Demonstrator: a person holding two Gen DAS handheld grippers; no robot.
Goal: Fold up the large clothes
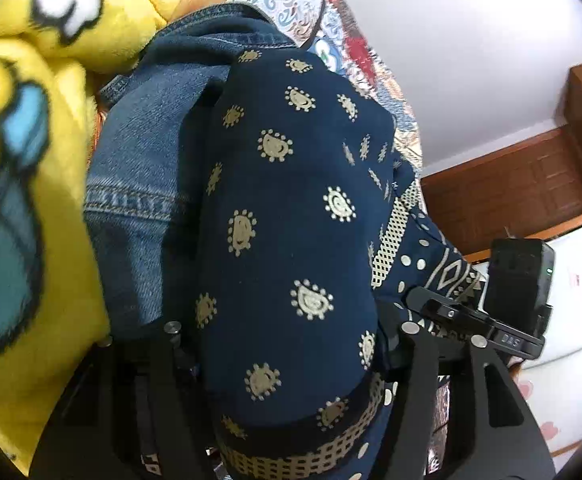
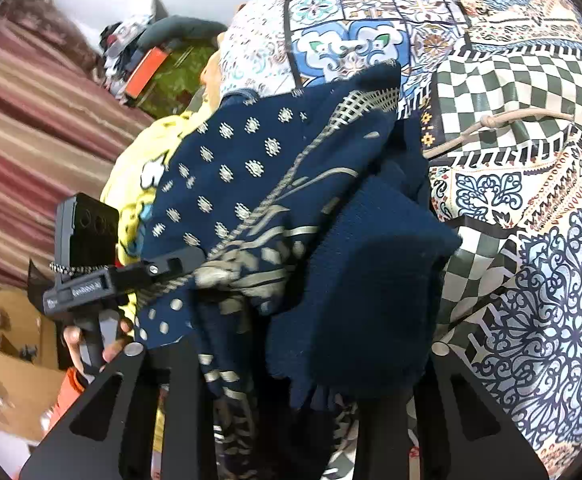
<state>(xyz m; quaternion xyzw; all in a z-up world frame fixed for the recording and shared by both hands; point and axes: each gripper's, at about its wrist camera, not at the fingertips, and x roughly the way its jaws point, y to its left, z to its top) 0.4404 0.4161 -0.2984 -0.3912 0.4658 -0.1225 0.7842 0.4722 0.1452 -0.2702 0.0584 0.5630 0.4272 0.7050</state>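
A navy garment (image 1: 283, 184) with gold sun motifs and a lattice border bulges up between the jaws of my left gripper (image 1: 291, 320) and hides its fingertips. My right gripper (image 1: 443, 308) grips the same garment's edge just to the right. In the right wrist view the bunched navy garment (image 2: 351, 272) fills my right gripper (image 2: 287, 344), and the jaws stand close on it. My left gripper (image 2: 179, 260), held by a hand (image 2: 75, 340), pinches the cloth at the left. Folded blue jeans (image 1: 143, 184) lie right behind the garment.
A yellow plush blanket (image 1: 31, 160) with cartoon prints lies to the left of the jeans. A patchwork bedspread (image 2: 511, 160) covers the bed, with a beige cord (image 2: 511, 118) on it. A wooden cabinet (image 1: 511, 184) stands by the wall. Cardboard boxes (image 2: 15, 360) sit low at the left.
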